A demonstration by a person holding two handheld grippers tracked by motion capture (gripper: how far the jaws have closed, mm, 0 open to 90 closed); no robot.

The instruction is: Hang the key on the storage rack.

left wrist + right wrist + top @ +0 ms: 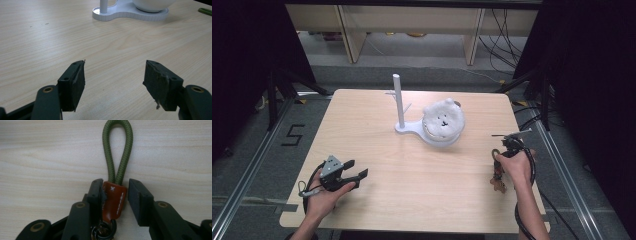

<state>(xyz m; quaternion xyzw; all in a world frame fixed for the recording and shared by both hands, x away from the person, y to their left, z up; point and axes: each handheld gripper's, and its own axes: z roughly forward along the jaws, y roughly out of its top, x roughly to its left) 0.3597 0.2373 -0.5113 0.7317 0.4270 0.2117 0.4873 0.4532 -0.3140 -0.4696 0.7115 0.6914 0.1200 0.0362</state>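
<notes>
The keychain lies lengthwise between the right gripper's parted, unclamped jaws, its green loop pointing straight ahead, while the left gripper gapes empty well away.

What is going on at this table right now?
A person works with a gripper in each hand. The right gripper has its jaws around the brown tab of a green-looped keychain lying on the table, one pad apart from it. The left gripper rests open. A white stand with a plush toy waits beyond.
</notes>
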